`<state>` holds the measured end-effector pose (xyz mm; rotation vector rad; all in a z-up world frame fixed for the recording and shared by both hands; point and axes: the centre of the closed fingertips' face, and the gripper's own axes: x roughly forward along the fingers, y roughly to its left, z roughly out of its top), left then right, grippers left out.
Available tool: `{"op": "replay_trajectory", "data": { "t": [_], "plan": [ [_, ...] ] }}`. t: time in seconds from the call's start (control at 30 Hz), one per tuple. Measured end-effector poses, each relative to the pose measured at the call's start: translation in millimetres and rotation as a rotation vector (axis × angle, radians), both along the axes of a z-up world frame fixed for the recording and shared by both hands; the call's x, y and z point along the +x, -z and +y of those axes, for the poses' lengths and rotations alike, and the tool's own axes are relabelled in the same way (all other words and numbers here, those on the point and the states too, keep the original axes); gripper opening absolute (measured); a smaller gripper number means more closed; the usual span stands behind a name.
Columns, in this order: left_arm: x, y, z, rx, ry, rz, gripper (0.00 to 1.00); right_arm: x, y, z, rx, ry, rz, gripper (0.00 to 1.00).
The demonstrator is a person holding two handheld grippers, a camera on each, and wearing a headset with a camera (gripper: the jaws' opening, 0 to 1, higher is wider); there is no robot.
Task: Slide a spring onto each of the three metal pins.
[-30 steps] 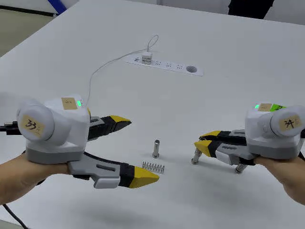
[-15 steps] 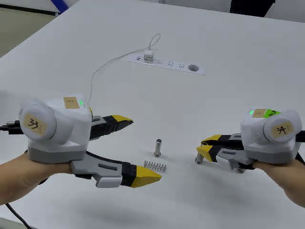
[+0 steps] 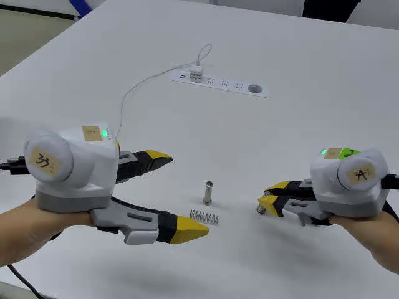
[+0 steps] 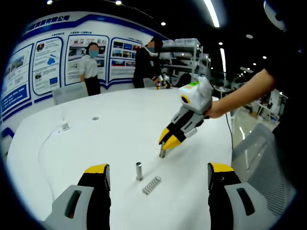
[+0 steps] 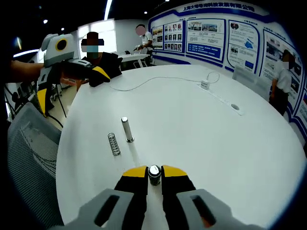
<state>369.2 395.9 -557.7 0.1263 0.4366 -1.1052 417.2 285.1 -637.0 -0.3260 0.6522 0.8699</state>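
Logged spring (image 3: pixel 202 217) lying flat on bench (image 3: pixel 293 143), long axis level, just ahead of the wide-spread left hand-held gripper (image 3: pixel 185 194) and beside the upright bare pin (image 3: pixel 208 192); right hand-held gripper (image 3: pixel 269 197) farther off, clenched on a second pin (image 5: pixel 154 173).

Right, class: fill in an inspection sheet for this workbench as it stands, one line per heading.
Surface: white table.
Job's things: bare pin upright; loose spring lying beside it, apart; second pin between the right tool's jaws.
Clutter: power strip at the far side.
Grippers: left tool open, holding nothing; right tool shut on the second pin.
Cables: white cable running from a plug in the strip.
Surroundings: people standing by wall posters; mesh chair.
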Motion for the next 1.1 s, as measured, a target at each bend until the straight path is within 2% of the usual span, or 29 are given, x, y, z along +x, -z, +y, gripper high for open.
{"op": "replay_trajectory", "data": {
  "t": [0.7,0.87,1.1],
  "plan": [
    [-4.7,-2.4,-1.3,0.0,0.008,-0.001,0.86,-5.9,0.2,-3.0,-0.026,-0.019,0.018,0.13],
    [-6.6,-3.2,-2.1,0.003,0.015,-0.002,0.86,-6.2,-3.5,-3.9,-0.028,-0.017,0.008,0.13],
    [-6.8,-2.6,0.2,0.009,0.009,-0.002,0.86,-7.4,-13.4,-1.4,-0.052,-0.052,-0.039,0.15]
  ]
}}
